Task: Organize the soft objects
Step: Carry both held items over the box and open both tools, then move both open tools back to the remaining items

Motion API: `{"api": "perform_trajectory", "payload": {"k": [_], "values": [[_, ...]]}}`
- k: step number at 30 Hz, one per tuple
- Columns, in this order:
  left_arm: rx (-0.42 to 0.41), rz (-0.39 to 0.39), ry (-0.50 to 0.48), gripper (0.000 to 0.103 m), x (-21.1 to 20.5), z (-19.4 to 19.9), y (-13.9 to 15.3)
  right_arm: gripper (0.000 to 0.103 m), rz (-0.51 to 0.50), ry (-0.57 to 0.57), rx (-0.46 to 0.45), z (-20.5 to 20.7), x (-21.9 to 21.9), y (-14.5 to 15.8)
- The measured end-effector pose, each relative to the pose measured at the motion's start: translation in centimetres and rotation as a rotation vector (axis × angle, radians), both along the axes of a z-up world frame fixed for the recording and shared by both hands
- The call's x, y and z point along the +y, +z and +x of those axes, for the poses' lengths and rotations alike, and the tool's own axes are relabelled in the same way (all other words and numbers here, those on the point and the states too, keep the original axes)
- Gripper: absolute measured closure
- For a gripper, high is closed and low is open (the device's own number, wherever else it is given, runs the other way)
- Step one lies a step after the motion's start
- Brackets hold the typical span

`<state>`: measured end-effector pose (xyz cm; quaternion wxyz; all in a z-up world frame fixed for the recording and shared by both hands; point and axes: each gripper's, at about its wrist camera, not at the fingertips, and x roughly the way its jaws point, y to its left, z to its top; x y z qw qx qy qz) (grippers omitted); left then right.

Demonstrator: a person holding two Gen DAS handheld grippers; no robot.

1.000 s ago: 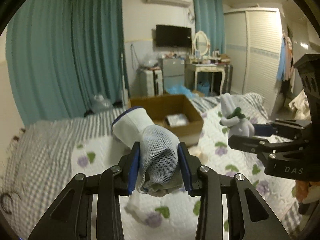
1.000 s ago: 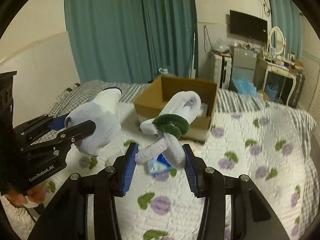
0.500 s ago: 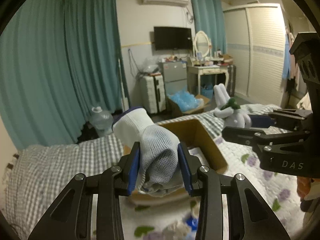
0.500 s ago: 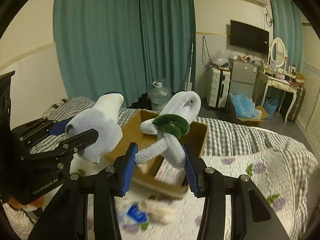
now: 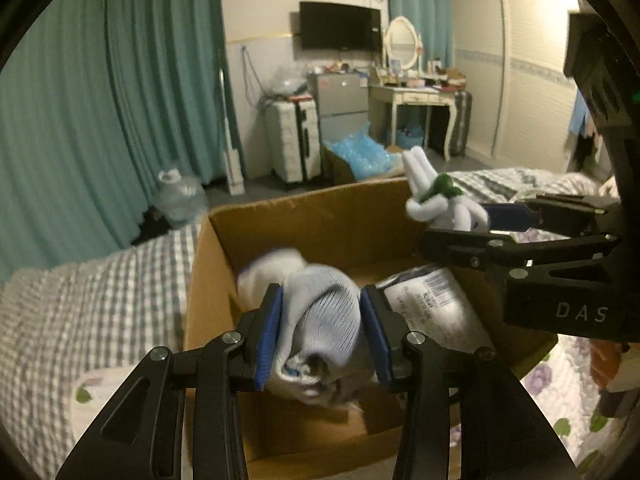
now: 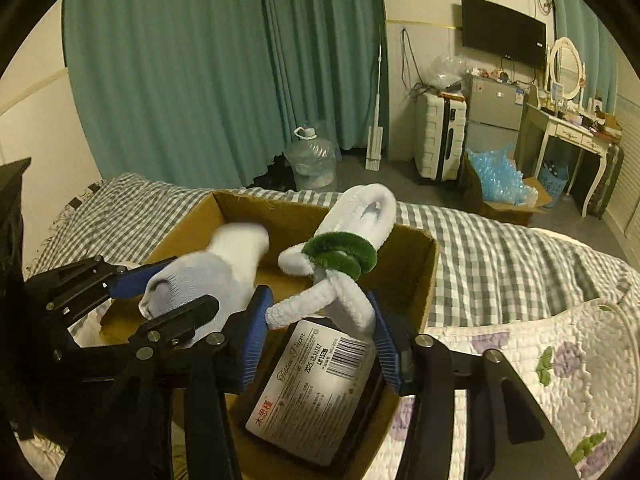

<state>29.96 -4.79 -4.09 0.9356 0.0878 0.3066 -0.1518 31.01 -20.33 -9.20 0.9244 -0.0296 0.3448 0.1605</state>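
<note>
Ribbed knit glove point(image 5: 320, 312); fuzzy chenille toy point(image 6: 340, 264); matt cardboard box point(image 5: 320, 216); glossy tissue pack point(image 6: 316, 384).

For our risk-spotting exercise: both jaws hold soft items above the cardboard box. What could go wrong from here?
1. The left gripper and right gripper sit very close over the cardboard box; they might collide when releasing.
2. The white glove is blurred, suggesting motion; released now, it might land on the rim.
3. The tissue pack fills part of the floor, so the fuzzy white loop with green ring may rest on it.
</note>
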Motion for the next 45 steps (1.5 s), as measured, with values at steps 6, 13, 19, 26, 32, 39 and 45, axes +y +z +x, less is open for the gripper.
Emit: {"api": "perform_trajectory", "payload": {"k": [6,13,19,26,32,39,45], "values": [[-0.013,-0.007,0.057,0.019,0.5,-0.1,1.4,0.016,0.025,-0.041,-0.041,-1.2,-0.9,1.3],[-0.131,0.019,0.114,0.016,1.6,-5.6,6.8,0.011,-0.018,-0.079,-0.105,-7.0,-1.2,6.8],[-0.199,-0.002,0.127,0.016,3.6,-12.4,12.0,0.002,-0.075,-0.097,-0.182,-15.1,-1.1,12.3],[-0.254,-0.014,0.154,0.016,5.5,-19.8,15.9,0.001,-0.090,-0.084,-0.219,-23.5,0.3,16.1],[-0.220,-0.024,0.179,0.016,7.0,-23.3,14.0,0.001,-0.091,-0.056,-0.215,-28.1,1.5,14.4],[-0.130,0.004,0.231,0.016,8.4,-23.7,6.8,0.001,-0.107,-0.021,-0.149,-28.2,2.8,6.7],[-0.007,-0.002,0.252,0.016,9.1,-21.9,-0.8,0.001,-0.110,-0.029,-0.043,-24.9,3.5,-1.2]]}}
